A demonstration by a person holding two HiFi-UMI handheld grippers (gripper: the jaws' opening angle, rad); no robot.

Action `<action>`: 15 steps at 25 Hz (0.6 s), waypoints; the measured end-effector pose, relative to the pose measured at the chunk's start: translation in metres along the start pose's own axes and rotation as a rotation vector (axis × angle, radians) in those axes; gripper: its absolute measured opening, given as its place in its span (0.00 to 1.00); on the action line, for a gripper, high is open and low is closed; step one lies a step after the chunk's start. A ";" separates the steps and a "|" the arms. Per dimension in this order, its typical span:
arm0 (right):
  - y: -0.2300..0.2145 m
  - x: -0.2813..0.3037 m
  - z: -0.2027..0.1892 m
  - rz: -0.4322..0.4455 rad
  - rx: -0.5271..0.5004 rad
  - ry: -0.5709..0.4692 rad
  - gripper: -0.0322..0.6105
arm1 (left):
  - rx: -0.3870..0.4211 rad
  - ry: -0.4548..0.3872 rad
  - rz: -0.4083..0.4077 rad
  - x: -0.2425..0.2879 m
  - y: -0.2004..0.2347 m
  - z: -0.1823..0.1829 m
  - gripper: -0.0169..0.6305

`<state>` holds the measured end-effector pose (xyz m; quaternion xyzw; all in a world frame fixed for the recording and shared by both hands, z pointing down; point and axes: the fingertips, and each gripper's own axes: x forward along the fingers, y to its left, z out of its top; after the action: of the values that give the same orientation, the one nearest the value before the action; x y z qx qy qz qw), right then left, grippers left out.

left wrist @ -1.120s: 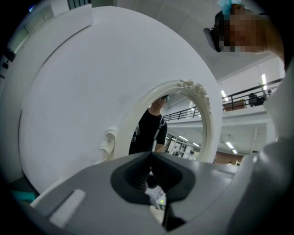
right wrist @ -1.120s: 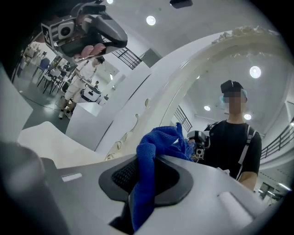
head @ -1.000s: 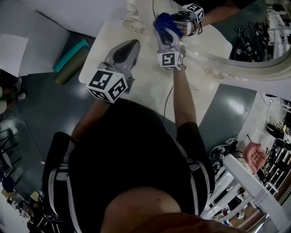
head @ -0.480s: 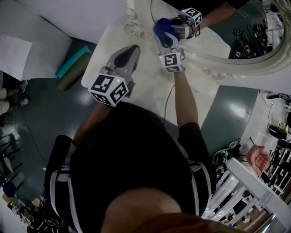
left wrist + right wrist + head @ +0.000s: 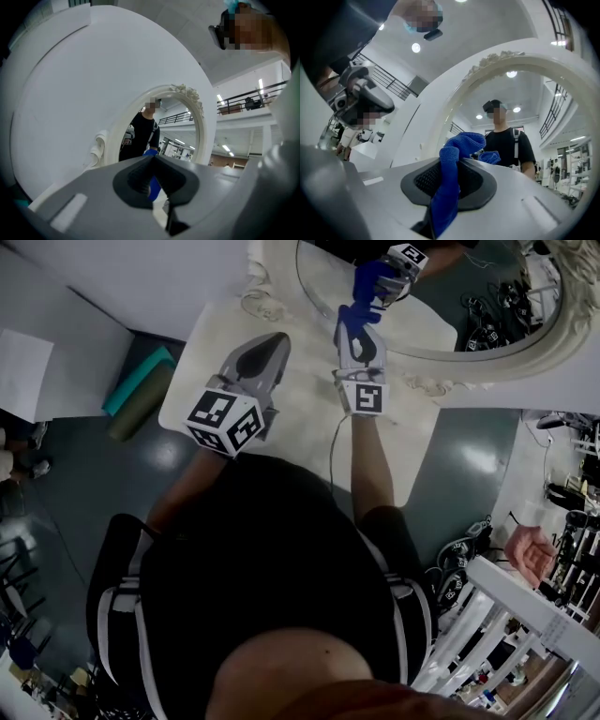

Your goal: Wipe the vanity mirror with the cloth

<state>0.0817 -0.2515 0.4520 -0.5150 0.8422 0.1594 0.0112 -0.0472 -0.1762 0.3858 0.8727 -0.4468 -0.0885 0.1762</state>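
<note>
White table (image 5: 309, 427) stood over dark floor (image 5: 75, 474); right gripper (image 5: 360, 337) clenched cloth (image 5: 351, 315) at mirror (image 5: 473, 329), left gripper (image 5: 272, 339) closed, empty, left of it.

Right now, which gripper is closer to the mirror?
The right. The right gripper holds the cloth at the mirror's lower edge; the left gripper is back over the table, short of it.

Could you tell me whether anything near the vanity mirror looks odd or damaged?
Nothing stands out: the mirror looks intact, the right gripper holds the blue cloth, the left gripper is shut and empty.
</note>
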 end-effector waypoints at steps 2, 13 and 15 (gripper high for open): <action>-0.016 -0.014 0.014 -0.072 0.024 -0.036 0.16 | 0.000 0.003 -0.008 0.000 0.001 -0.001 0.04; -0.128 -0.067 0.066 -0.415 -0.074 -0.162 0.17 | -0.009 0.013 -0.041 0.002 0.000 -0.001 0.04; -0.136 -0.062 0.068 -0.409 -0.126 -0.148 0.17 | -0.009 0.015 -0.043 0.003 -0.001 -0.001 0.04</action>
<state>0.2196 -0.2363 0.3637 -0.6617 0.7054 0.2434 0.0730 -0.0447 -0.1775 0.3868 0.8820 -0.4259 -0.0876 0.1815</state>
